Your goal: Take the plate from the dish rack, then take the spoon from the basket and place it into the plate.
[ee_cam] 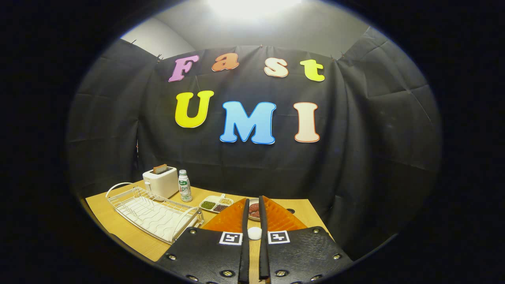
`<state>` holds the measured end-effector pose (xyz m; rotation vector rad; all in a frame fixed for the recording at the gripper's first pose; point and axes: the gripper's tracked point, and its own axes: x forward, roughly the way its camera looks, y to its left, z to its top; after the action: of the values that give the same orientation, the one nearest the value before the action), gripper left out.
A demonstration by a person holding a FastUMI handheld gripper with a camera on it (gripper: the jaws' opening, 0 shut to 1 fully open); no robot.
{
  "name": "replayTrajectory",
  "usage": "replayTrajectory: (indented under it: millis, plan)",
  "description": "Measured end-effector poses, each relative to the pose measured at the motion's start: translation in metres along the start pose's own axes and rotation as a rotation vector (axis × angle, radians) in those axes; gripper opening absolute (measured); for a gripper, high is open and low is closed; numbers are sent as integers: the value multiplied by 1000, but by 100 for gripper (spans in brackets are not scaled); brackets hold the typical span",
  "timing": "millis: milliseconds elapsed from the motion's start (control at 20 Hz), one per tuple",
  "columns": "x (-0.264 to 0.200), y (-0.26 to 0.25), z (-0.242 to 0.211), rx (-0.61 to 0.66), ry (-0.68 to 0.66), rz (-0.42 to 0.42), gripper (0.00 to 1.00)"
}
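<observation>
Table (118,221) edge near rack (154,213), tongs (253,209) narrowed

One white wire dish rack (152,213) on the table, one white toaster (161,181) behind it with a single slice poking out, one small bottle (184,186) beside that. One divided dish (216,204) holding three kinds of beans, one plate (254,210) past the gripper (253,209), whose two fingers sit nearly closed.

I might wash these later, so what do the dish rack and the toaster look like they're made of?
The dish rack looks like thin metal wire with a white coating, seen in its open bars and looped handle. The toaster seems to be smooth white plastic with a soft sheen, though painted metal is possible.
</observation>
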<state>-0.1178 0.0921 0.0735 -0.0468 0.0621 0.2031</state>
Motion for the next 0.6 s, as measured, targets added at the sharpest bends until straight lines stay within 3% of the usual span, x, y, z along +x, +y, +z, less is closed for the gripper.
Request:
replayTrajectory:
  millis: [600]
  plan:
    - [-30, 50, -38, -7, 123, 33, 9]
